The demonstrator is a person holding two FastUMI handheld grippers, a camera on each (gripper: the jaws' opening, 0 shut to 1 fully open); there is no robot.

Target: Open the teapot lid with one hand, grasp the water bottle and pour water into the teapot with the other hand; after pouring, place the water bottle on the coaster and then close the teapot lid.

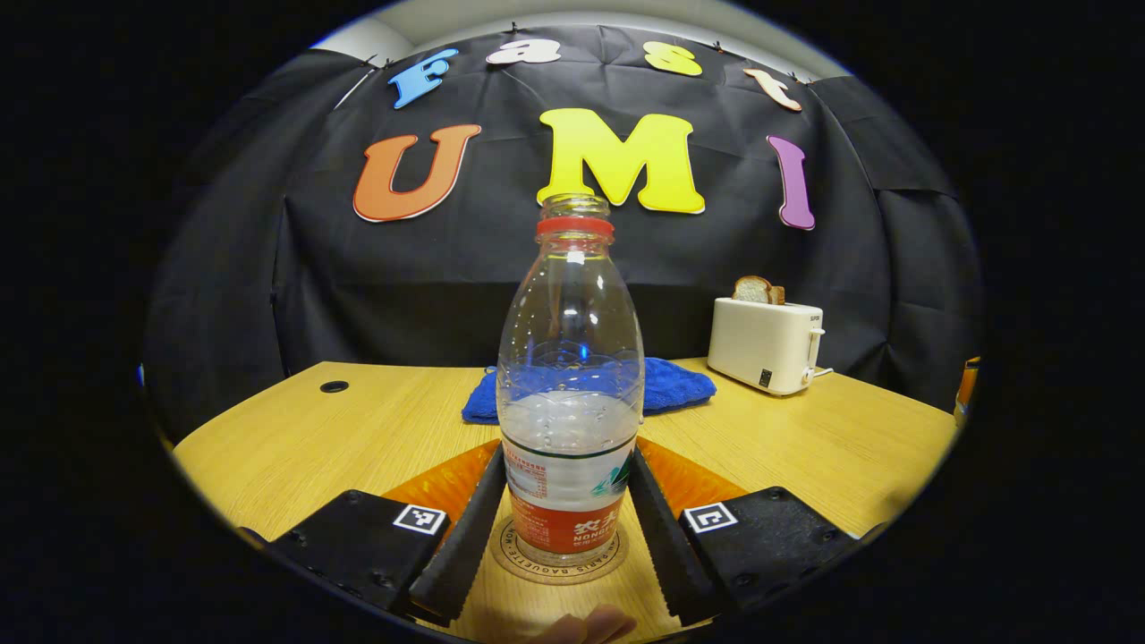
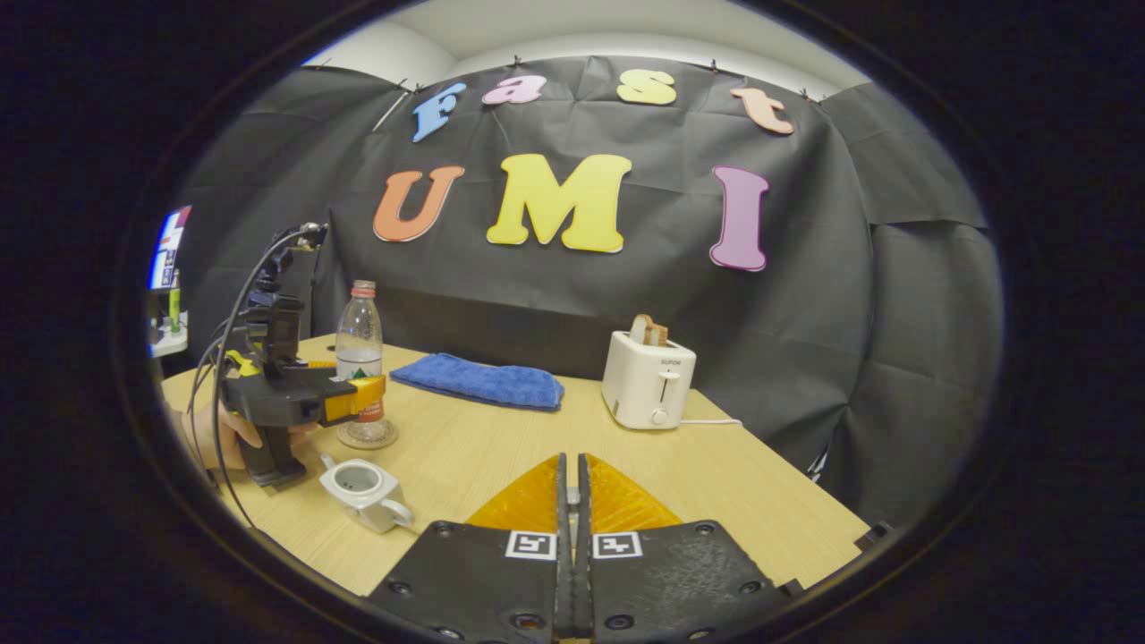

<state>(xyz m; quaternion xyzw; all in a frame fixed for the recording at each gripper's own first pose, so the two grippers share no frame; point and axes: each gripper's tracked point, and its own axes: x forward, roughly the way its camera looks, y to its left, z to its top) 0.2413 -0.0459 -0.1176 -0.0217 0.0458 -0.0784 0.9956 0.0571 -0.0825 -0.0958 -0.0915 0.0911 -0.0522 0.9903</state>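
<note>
**Bottle set down on the coaster, teapot open**

While the water bottle [image 1: 570, 394] stands upright on the round coaster [image 1: 559, 562], my left gripper [image 1: 562, 528] sits around its lower half, one finger along each side of the label. Whether both fingers actually press on the plastic I cannot tell from the left gripper view; the gap between finger and bottle is too fine to judge. The bottle has no cap, a red ring circles its neck, and water fills roughly the lower half. A fingertip [image 1: 590, 626] of my own hand shows at the bottom edge. Behind the bottle a blue cloth [image 1: 671, 386] lies on the wooden table [image 1: 295, 447], and a white toaster [image 1: 767, 344] with a slice of bread [image 1: 756, 290] in its slot stands farther right.

From the right gripper view, my right gripper [image 2: 570, 510] is fully closed with nothing between its fingers, held above the table edge. Off to the left there, the left gripper [image 2: 362, 398] and the hand [image 2: 219, 434] holding it sit at the bottle [image 2: 360, 344], and the white teapot [image 2: 362, 487] rests on the table just in front of them, its top open
</note>
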